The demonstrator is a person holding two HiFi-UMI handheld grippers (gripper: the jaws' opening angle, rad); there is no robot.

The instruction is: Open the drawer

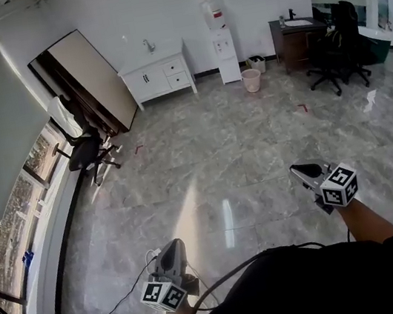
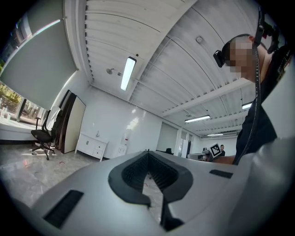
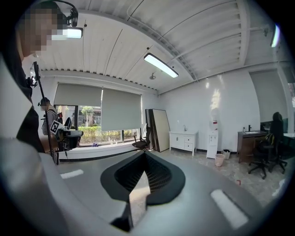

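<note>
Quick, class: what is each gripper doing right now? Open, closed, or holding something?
Left gripper: closed, nothing between its jaws.
Right gripper: closed, nothing between its jaws.

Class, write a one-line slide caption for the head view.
Left claw and right claw, both shut and empty, face the distant white drawer cabinet.

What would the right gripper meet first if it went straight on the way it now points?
Nothing close: the right gripper, jaws shut and empty, points over bare floor. Far off, its line seems to reach the black chair by the window, left of the cabinet; depth is unclear.
</note>
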